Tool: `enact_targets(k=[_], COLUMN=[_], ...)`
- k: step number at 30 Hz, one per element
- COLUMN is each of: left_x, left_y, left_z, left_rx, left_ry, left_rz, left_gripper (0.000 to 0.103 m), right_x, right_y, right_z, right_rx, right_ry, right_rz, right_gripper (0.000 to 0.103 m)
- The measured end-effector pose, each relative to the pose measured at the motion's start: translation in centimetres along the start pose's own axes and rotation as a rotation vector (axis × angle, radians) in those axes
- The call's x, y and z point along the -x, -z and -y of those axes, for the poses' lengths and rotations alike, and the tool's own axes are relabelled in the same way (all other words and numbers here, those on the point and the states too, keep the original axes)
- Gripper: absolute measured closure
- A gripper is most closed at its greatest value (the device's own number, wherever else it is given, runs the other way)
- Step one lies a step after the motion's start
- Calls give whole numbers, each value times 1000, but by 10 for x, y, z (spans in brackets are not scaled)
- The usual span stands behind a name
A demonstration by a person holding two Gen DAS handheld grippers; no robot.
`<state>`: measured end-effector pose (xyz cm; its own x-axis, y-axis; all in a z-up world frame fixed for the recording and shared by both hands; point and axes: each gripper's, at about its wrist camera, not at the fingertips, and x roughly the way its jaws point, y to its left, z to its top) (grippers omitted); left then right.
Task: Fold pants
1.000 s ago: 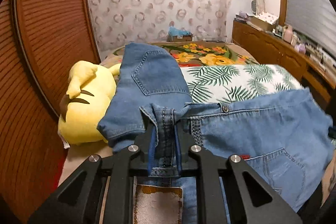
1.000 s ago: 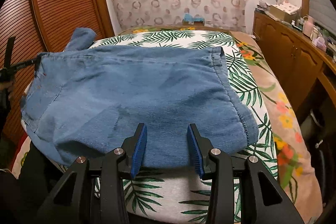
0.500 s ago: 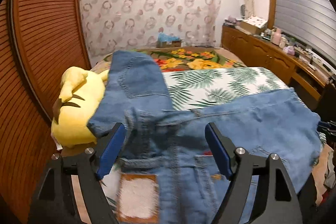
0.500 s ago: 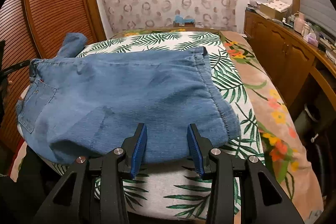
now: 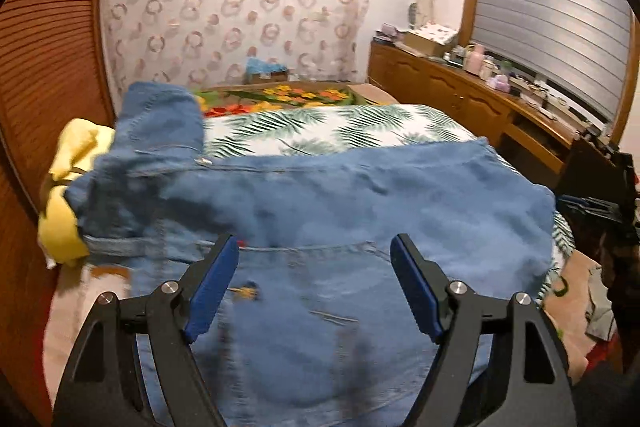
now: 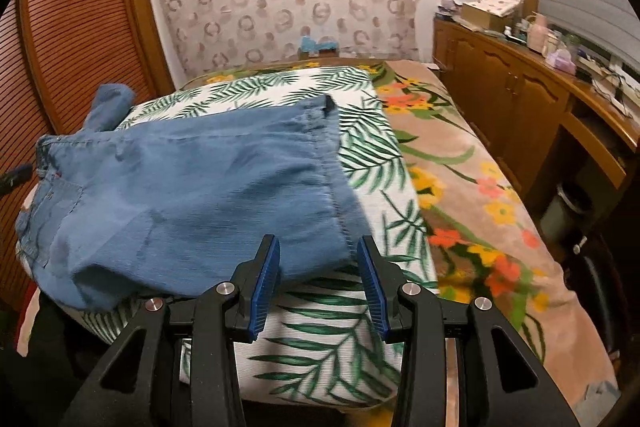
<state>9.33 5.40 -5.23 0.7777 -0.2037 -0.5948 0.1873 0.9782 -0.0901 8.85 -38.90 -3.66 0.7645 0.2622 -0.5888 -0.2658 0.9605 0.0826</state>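
Note:
Blue denim pants (image 5: 360,195) lie folded across a palm-leaf cushion (image 5: 320,131) on the bed, one leg end draped up at the far left. My left gripper (image 5: 315,243) hovers open and wide over the waist and pocket area, its blue pads touching nothing. In the right wrist view the pants (image 6: 200,187) spread to the left, and their stitched hem runs down to the near right corner. My right gripper (image 6: 318,245) stands open just in front of that hem corner, which lies between its fingers without being pressed.
A yellow plush toy (image 5: 68,195) lies at the left under the pants' edge. A slatted wooden wardrobe (image 5: 40,67) lines the left side. A wooden sideboard (image 6: 520,99) with clutter runs along the right. A floral blanket (image 6: 460,187) covers the bed's right part.
My left gripper let go of the waistband, opened wide and moved right over the pants. My right gripper slid right toward the hem corner, jaws unchanged.

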Motion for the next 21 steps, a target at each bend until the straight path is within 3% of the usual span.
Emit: enact_targets(k=[6,17,19,21], left_x=[-6,-9,-9,-10], left_y=[6,20,22,22], left_z=[26,48,49,49], left_rx=[-22,-68,-70,-70], left_ry=[37,29,32,34], left_rz=[-19,-48,-52,-55], left_gripper=[24,24,24,24], right_x=[-8,-19,-19,-19], right_y=[-3,-6,-6,-8], right_z=[7,10,13,13], right_rx=[-33,-40,-40,-30], right_ry=[20,-16,-25,-22], right_rz=[-18,-49,-50,-51], right_gripper=[61,61,69,89])
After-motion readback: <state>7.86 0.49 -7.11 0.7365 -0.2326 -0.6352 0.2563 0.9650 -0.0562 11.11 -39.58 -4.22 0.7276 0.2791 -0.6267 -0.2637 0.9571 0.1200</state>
